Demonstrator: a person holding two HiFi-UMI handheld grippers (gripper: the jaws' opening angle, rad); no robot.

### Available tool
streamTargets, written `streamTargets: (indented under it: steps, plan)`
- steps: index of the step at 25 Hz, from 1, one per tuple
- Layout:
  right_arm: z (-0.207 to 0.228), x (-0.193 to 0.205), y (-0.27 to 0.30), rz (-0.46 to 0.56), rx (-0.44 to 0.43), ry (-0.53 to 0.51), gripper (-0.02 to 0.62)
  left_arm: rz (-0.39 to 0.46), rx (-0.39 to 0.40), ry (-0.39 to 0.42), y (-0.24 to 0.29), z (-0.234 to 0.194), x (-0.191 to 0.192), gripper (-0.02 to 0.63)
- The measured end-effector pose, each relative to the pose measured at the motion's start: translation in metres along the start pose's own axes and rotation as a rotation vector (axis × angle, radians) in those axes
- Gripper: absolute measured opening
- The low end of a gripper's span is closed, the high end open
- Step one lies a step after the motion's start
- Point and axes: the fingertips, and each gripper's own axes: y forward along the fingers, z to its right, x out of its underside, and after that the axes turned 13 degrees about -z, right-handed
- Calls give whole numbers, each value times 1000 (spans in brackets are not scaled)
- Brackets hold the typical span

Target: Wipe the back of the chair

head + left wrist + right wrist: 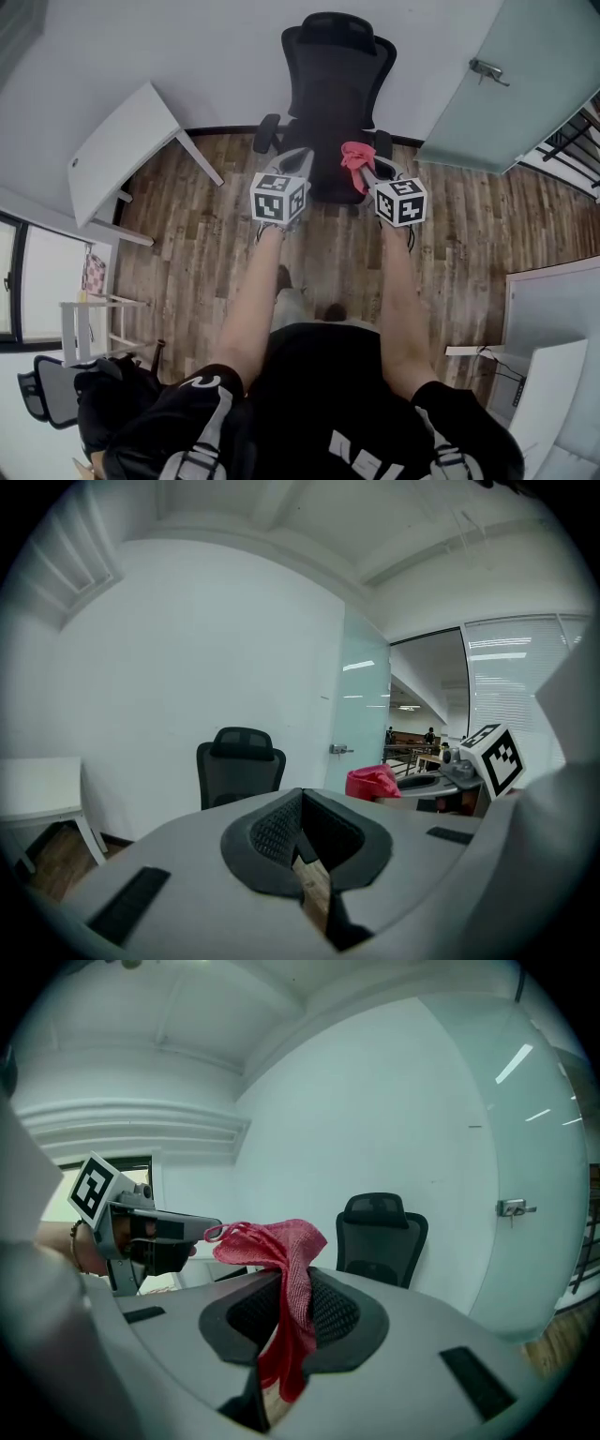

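**Red cloth [356, 157] pinched in the right gripper [364, 171] before the chair [330, 84]**

In the head view, the black mesh chair is seen at the top centre of the frame, standing on a wooden floor [206, 253] against a white wall. Both grippers are held out in front of it, at centre frame. The left gripper [300, 155] is seen just left of the seat, its tips drawn together to a point. The cloth is bunched at the tip of the right gripper, over the seat's front edge and apart from the chair's back. A white table [117, 150] is placed at the upper left and a frosted glass door [506, 84] at the upper right.

In the left gripper view, the jaws of the left gripper [298, 841] are pressed together with nothing between them. The chair [239, 766] is seen beyond, left of centre, well apart from the jaws. The cloth [372, 782] and the right gripper [398, 787] are seen at the right.

In the right gripper view, the right gripper [286, 1335] is clamped on the cloth [281, 1241], which is gathered above the pads and hangs below them. The chair [380, 1237] is seen behind, right of centre, untouched. The left gripper [202, 1229] is seen at the left.
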Motion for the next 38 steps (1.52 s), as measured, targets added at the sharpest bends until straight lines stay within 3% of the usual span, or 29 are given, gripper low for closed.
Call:
streamTargets:
  steps: [8, 18, 38]
  plan:
    - [-20, 22, -52, 39, -4, 40, 80, 19, -40, -87, -37, 34, 32, 21]
    - [-37, 33, -72, 43, -21, 41, 78, 18, -56, -37, -65, 52, 47, 21]
    - [-55, 51, -71, 16, -53, 34, 78, 11, -33, -61, -66, 69, 67, 21]
